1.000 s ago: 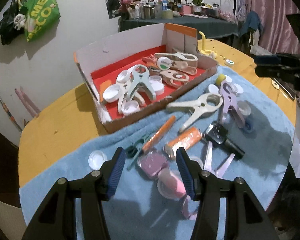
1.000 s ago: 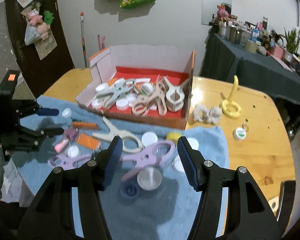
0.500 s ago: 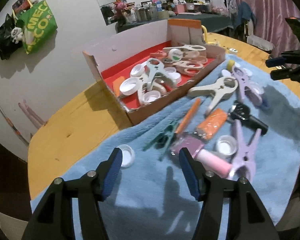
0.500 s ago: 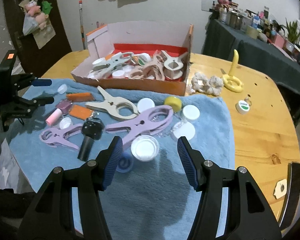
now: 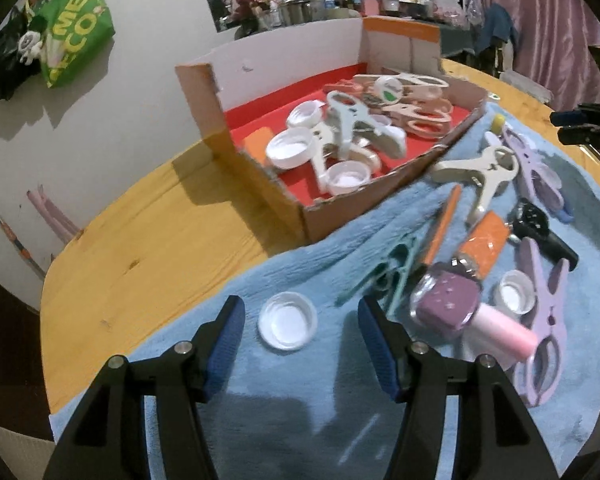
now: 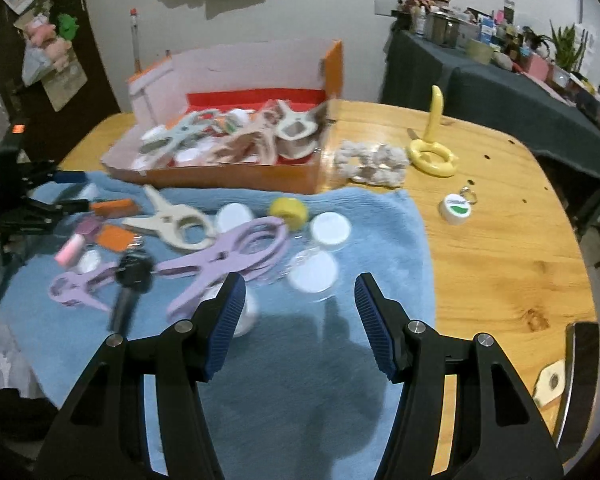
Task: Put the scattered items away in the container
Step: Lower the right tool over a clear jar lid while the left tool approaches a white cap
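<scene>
Cardboard box [image 5: 260, 184] partly filled with clips and caps; many items remain on the blue towel [image 6: 300, 380]. Left hand-held gripper [image 5: 300, 334] and right hand-held gripper [image 6: 300, 314] both spread apart, holding nothing.

L claw [image 5: 300, 320] & R claw [image 6: 298, 312] both spread wide, apparently empty, hovering low.

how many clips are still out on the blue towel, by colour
purple: 2 (near purple clip, far purple clip)
cream: 1 (cream clip)
teal: 1 (teal clip)
total: 4
</scene>
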Demonstrator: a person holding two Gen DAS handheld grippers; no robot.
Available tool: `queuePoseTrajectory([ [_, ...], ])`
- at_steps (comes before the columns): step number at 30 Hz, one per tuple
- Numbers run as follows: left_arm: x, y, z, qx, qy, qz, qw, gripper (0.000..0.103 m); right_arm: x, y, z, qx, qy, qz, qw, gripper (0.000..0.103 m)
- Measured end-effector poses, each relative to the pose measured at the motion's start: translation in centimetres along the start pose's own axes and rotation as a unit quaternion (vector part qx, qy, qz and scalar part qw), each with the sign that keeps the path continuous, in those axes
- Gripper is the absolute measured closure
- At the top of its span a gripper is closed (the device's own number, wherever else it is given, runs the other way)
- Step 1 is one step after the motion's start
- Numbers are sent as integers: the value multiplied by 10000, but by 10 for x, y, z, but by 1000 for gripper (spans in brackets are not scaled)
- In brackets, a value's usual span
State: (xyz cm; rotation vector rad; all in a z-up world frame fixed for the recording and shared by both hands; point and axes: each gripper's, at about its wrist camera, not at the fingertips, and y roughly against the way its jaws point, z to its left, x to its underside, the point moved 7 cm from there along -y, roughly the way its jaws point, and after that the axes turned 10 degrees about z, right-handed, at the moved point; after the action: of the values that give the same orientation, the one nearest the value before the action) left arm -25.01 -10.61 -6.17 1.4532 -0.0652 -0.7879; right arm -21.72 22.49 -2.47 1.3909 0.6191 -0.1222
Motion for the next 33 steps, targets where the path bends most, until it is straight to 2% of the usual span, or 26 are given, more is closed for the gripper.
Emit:
queuePoseTrajectory([
  [9, 4, -10, 5, 159, 60, 127, 9998, 41, -4, -40, -6, 103, 205, 437, 9988, 48],
  [18, 5, -11, 6, 315, 95, 138, 9994, 41, -6, -51, -7, 164, 317, 507, 9981, 48],
  [21, 4, -11, 5, 322, 81, 125, 9994, 41, -7, -52, -8, 76, 287, 442, 9986, 60],
  [23, 4, -11, 5, 334, 85, 121, 9993, 41, -7, -53, -10, 27, 236, 448, 9987, 64],
  [26, 5, -11, 5, 349, 107, 122, 9993, 41, -7, -52, -11, 9, 199, 425, 9989, 64],
  [33, 5, -10, 1, 370, 33, 137, 9992, 52, -5, -46, -7, 73, 253, 411, 9988, 64],
])
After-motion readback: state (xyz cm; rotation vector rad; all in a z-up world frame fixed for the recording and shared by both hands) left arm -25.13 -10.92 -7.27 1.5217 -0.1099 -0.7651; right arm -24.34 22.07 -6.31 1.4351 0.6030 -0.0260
